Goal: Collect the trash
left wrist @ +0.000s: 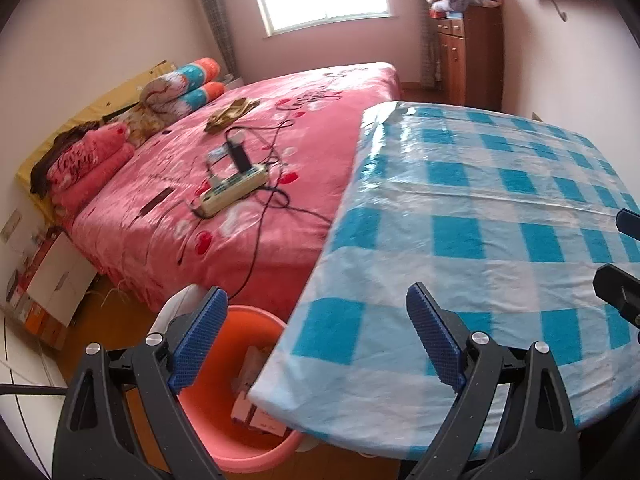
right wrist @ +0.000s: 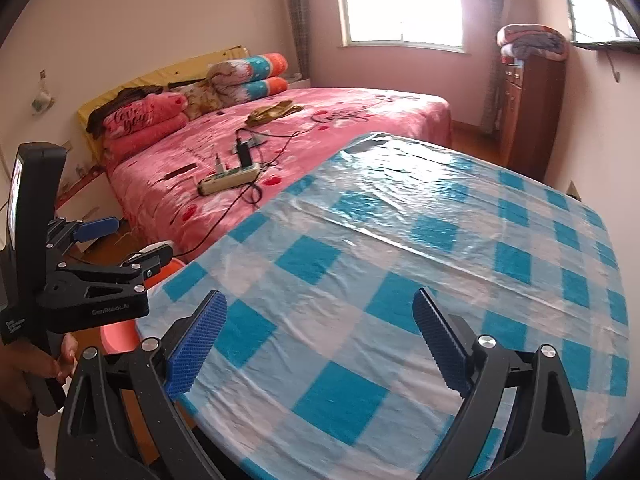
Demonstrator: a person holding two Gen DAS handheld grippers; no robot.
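Note:
An orange-pink plastic basin [left wrist: 224, 420] stands on the floor beside the table's left edge, with a few pieces of boxy trash [left wrist: 250, 400] lying inside. My left gripper [left wrist: 316, 336] hovers open over the table's near-left corner, its left finger above the basin, nothing held. My right gripper [right wrist: 320, 340] is open and empty above the blue-and-white checked tablecloth [right wrist: 400, 280]. The right wrist view also shows the left gripper [right wrist: 128, 248] from the side, held by a hand [right wrist: 60, 360], with a sliver of the basin [right wrist: 116, 336] below it.
A bed with a pink cover [left wrist: 240, 168] lies left of the table, carrying a power strip [left wrist: 232, 192], cables, a charger and folded blankets. A wooden cabinet [left wrist: 468, 56] stands at the back right. Boxes [left wrist: 44, 288] sit on the floor at left.

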